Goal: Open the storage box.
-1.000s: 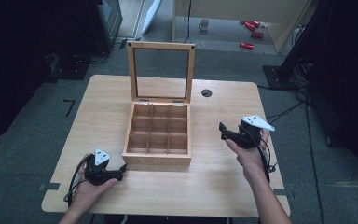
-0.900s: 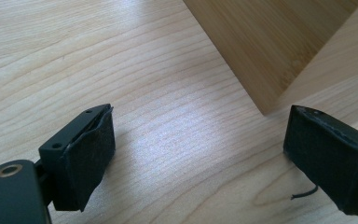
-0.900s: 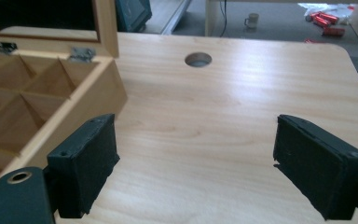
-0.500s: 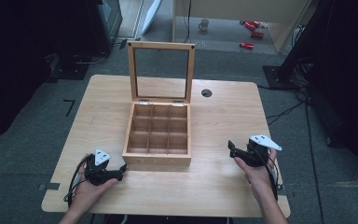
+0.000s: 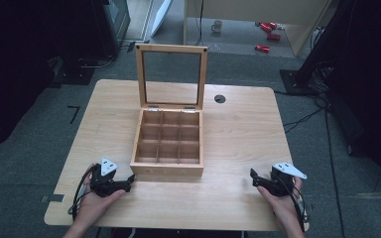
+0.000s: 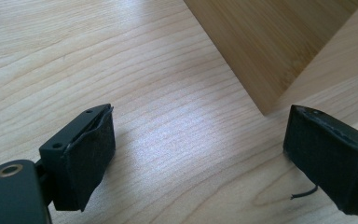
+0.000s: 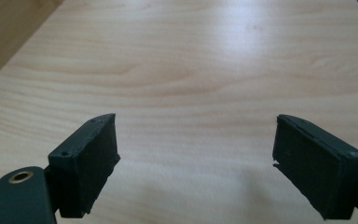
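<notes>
A: What is laid out on the desk (image 5: 238,124)?

B: A square wooden box (image 5: 167,144) is set near the middle of the desk; its glass-paned lid (image 5: 171,77) is stood upright at the far edge, hinged open; the inside is divided into nine small compartments, three by three, and all of them are seen to be empty.

A: Where are the two tools held?

B: The left hand-held gripper (image 5: 124,184) is rested at the near left of the desk, just beside the box's near left corner; its jaws are spread open and nothing is held between them; in the left gripper view, that corner of the box (image 6: 279,46) is seen ahead and to the right, between the lines of the two jaws. The right hand-held gripper (image 5: 254,177) is rested at the near right, well apart from the box; its jaws are likewise spread wide with nothing between them; in the right gripper view, bare desk (image 7: 205,70) is seen ahead and a sliver of the box's side at the far left.

A: Which one is better placed for the box?

B: The left one is judged nearer; the box lies forward and to its right; from the right one the box lies to the left, across open desk.
</notes>
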Motion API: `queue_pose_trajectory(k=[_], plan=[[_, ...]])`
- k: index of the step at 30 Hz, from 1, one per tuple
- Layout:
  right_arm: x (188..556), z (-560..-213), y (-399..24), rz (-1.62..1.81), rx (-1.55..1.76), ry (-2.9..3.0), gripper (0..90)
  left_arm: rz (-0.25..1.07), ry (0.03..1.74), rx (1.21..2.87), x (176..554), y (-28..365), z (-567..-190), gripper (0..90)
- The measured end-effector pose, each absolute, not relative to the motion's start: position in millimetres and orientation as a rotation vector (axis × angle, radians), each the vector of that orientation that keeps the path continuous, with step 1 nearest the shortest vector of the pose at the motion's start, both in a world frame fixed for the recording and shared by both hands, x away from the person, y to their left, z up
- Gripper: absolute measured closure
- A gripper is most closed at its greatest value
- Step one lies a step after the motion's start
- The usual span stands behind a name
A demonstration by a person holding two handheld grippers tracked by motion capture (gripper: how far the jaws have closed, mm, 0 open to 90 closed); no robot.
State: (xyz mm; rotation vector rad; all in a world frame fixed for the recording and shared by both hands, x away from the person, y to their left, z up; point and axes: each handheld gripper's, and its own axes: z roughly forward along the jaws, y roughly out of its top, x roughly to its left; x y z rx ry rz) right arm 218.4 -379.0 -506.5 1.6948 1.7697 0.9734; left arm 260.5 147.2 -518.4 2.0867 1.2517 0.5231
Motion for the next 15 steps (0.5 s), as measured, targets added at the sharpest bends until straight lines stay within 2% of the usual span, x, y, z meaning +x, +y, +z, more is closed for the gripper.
queue_pose_trajectory(k=[15], plan=[[192,-525,-377,0.833,1.656,1.850,13.5,0.525,1.253,2.086,260,147,-518,9.3]])
